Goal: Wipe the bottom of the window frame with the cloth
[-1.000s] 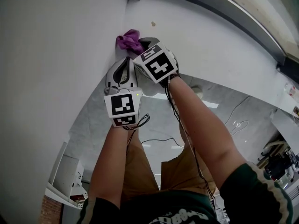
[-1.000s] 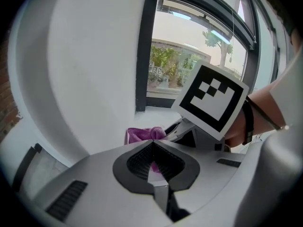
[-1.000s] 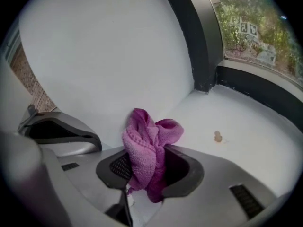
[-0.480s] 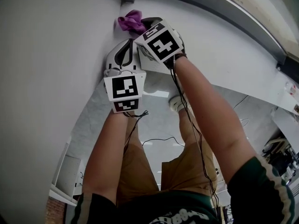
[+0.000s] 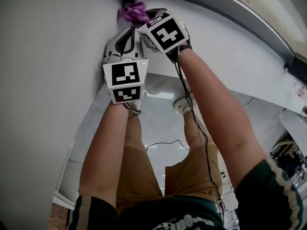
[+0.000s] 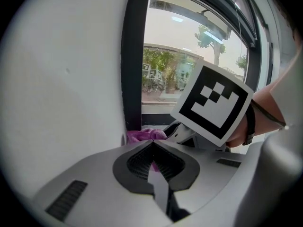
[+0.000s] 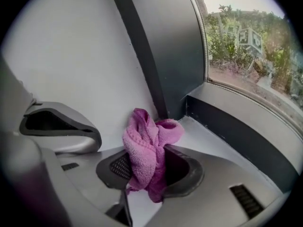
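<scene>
A bunched purple cloth (image 7: 147, 148) sits clamped in my right gripper (image 7: 147, 167), which is shut on it. The cloth (image 5: 134, 11) reaches the corner where the dark window frame (image 7: 227, 122) meets the white sill (image 7: 208, 143). My right gripper (image 5: 152, 14) points up into that corner in the head view. My left gripper (image 5: 125, 38) is just beside and below it, jaws shut with nothing between them. In the left gripper view, the left gripper (image 6: 152, 148) faces the cloth (image 6: 144, 135) and the right gripper's marker cube (image 6: 213, 105).
A white wall (image 5: 53, 56) runs along the left. The dark vertical frame post (image 6: 134, 60) and window glass (image 7: 251, 46) stand ahead. Below me are the person's legs and a cable (image 5: 163, 143) on the floor.
Both grippers have moved up along the wall, carrying the cloth from the open sill into the dark corner of the frame. The left gripper followed beside the right.
</scene>
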The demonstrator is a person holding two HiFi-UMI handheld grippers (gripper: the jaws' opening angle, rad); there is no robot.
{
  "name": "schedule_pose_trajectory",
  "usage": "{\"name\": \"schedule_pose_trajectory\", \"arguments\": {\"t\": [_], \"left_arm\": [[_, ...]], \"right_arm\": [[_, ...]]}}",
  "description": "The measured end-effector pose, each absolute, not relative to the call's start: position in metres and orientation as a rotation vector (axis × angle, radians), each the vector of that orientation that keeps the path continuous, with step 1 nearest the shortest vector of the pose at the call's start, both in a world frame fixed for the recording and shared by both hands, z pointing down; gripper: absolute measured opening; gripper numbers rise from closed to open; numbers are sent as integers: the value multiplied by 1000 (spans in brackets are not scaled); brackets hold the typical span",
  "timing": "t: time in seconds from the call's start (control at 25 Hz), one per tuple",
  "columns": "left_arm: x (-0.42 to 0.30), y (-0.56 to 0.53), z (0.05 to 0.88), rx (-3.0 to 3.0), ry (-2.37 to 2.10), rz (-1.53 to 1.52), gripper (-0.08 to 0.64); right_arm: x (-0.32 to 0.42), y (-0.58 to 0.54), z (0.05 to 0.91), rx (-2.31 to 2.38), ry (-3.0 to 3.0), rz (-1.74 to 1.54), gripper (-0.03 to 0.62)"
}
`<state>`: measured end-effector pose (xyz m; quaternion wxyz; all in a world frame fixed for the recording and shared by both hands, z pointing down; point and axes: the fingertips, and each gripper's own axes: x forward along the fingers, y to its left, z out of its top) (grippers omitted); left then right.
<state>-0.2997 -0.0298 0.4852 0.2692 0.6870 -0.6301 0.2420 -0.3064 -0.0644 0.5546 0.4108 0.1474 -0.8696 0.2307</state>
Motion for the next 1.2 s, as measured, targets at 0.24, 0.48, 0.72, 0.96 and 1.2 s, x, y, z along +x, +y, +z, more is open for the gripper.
{"name": "schedule_pose_trajectory", "arguments": {"t": [0.24, 0.48, 0.72, 0.96, 1.2], "left_arm": [[-299, -29, 481, 1871, -1715, 667, 8], [-285, -38, 483, 1892, -1687, 668, 8], [-260, -48, 477, 1952, -1650, 677, 8], [-224, -55, 478, 2017, -1586, 700, 8], [-181, -59, 482, 2053, -1529, 714, 8]], "right_arm": [[-304, -63, 555, 375, -2181, 587, 161], [-286, -68, 558, 400, -2173, 591, 161], [-262, -67, 557, 414, -2164, 607, 161], [-223, -77, 559, 475, -2141, 622, 161], [-175, -87, 561, 552, -2113, 639, 161]]}}
